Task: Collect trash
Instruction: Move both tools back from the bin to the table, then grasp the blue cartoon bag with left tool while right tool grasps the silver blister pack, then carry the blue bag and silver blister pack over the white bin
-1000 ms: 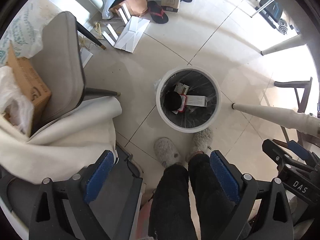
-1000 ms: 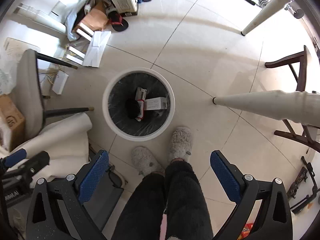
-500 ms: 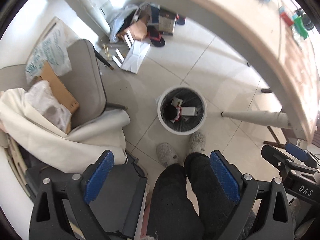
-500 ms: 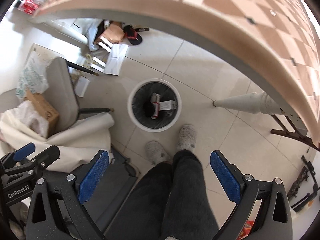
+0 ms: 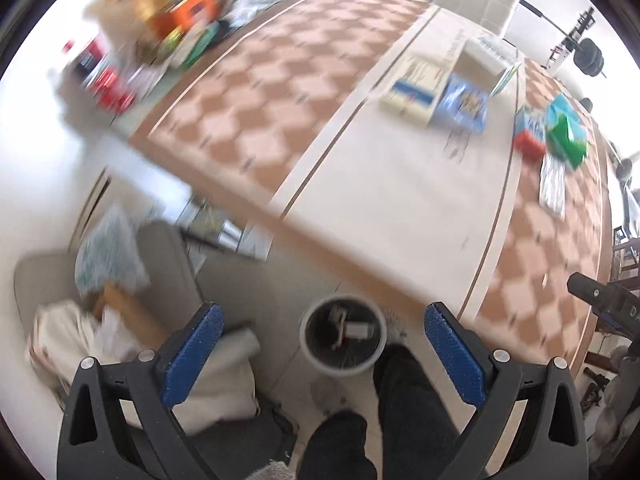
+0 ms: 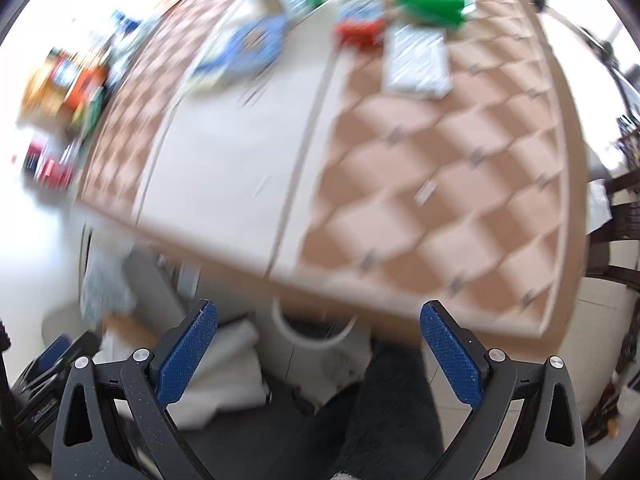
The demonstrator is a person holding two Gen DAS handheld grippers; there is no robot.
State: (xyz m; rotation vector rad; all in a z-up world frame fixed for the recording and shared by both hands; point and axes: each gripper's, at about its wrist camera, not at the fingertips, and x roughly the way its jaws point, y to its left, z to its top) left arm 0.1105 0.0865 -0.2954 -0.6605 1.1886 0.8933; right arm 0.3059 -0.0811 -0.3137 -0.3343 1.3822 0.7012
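A white round trash bin (image 5: 343,335) with a black liner stands on the floor by the table's near edge, with boxes and wrappers inside. The table hides its far half in the right wrist view (image 6: 312,330). High above it my left gripper (image 5: 323,346) is wide, its jaws still opening, nothing between the blue pads. My right gripper (image 6: 318,344) also stands open and empty. On the checkered table (image 5: 400,208) lie a blue packet (image 5: 462,103), a cream box (image 5: 416,94), a red packet (image 5: 530,136), a green packet (image 5: 568,136) and a white wrapper (image 6: 418,60).
A person's dark trouser legs (image 5: 404,408) and a grey slipper (image 6: 340,362) are beside the bin. A grey chair (image 5: 168,264) with a cardboard box and white cloth (image 5: 80,340) stands at the left. Blurred clutter (image 5: 172,20) fills the table's far left corner.
Both grippers have risen from low over the bin to above the table edge and tilted forward. The tabletop with its packets has come into view; the bin now looks small.
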